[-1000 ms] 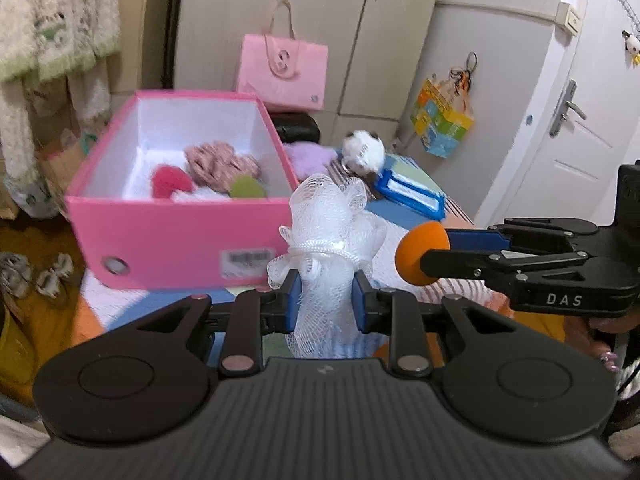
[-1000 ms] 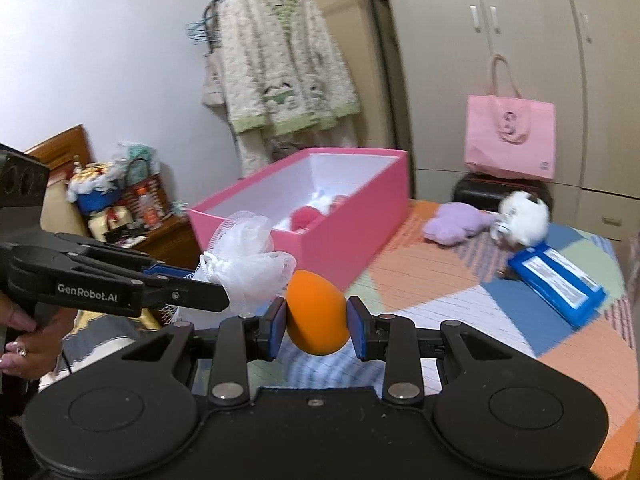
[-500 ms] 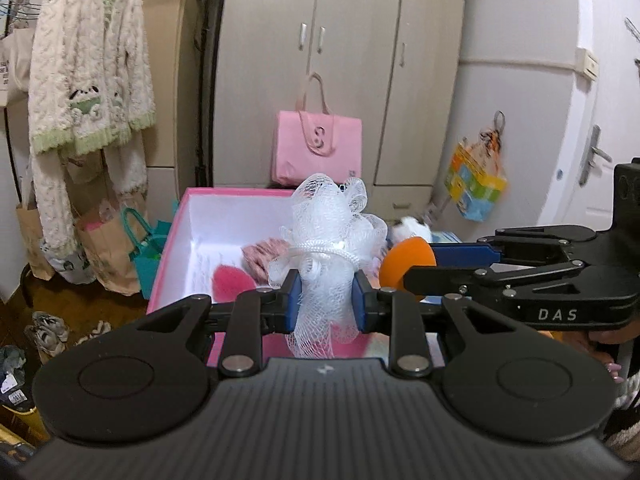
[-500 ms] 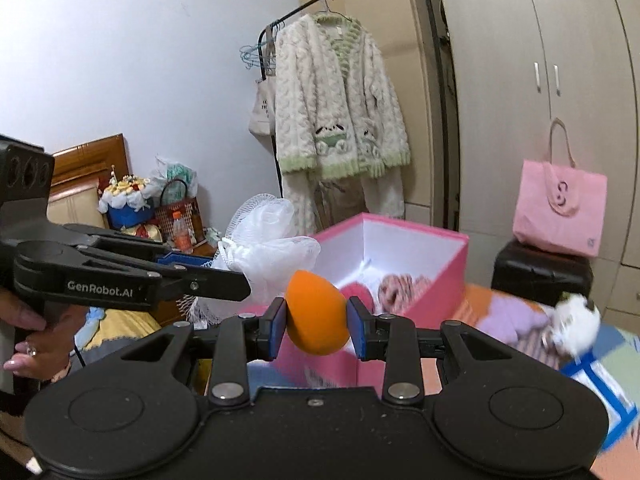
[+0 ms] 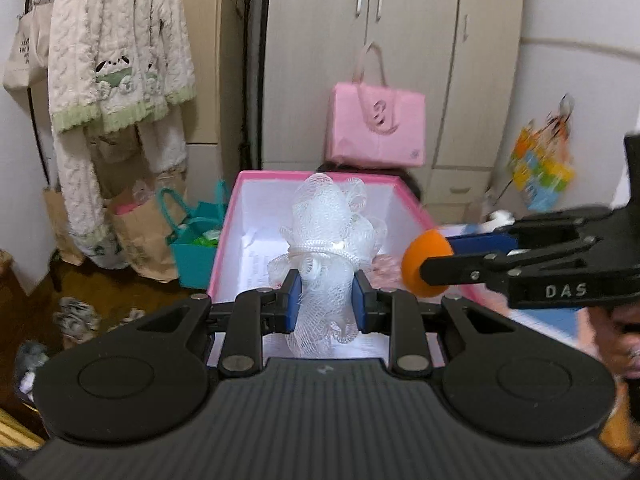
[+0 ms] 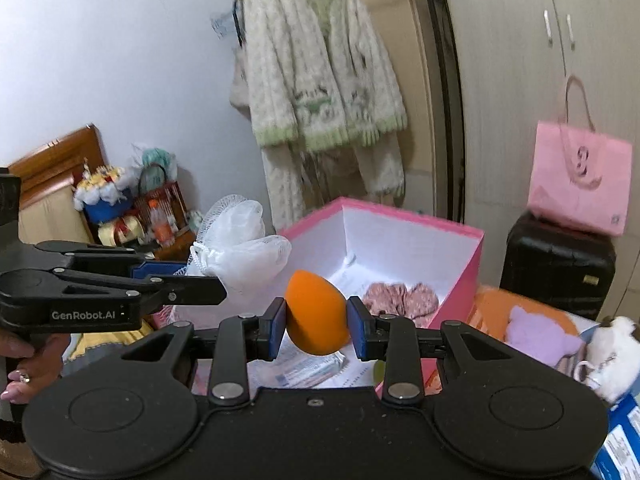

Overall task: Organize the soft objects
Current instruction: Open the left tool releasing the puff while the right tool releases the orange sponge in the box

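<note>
The left gripper (image 5: 326, 306) has its jaws closed on a white mesh bath pouf (image 5: 332, 240), whose gathered middle is tied with a white cord and whose net bulges above and below the blue pads (image 5: 291, 304). The right gripper (image 6: 316, 332) has its jaws clamped on an orange egg-shaped sponge (image 6: 316, 314), pointed end up. Both are held side by side over the open pink box (image 6: 460, 276), which has white inner walls. Inside the box lies a pink ruffled cloth piece (image 6: 400, 298) on printed paper lining the bottom. In the left wrist view the sponge (image 5: 426, 264) sits just right of the pouf, apart from it. To the right of the box, a lilac plush (image 6: 540, 338) and a white plush toy (image 6: 616, 356) lie on a patterned surface. Behind hang a cream knitted cardigan (image 6: 320, 80) and a pink tote bag (image 6: 580, 184) before the wardrobe (image 5: 400, 60).
</note>
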